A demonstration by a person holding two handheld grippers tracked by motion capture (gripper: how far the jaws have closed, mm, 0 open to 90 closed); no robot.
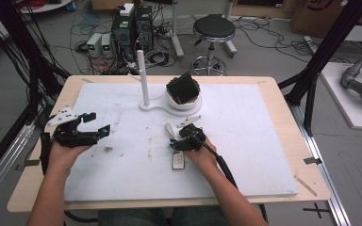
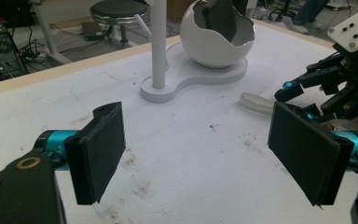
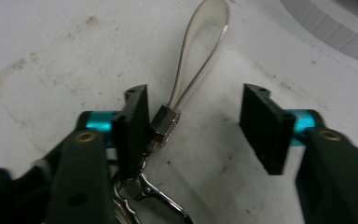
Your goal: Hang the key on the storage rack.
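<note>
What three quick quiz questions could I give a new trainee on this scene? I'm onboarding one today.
1. True or false: the right gripper has clamped the strap loop.
2. What stands beside the white post on the stand? A) egg-shaped bowl B) mug C) box
3. Where does the key fob lie?

Key:
1. False: the metal clasp lies by one jaw, the other stands apart.
2. A, the bowl.
3. Under the right hand.
</note>
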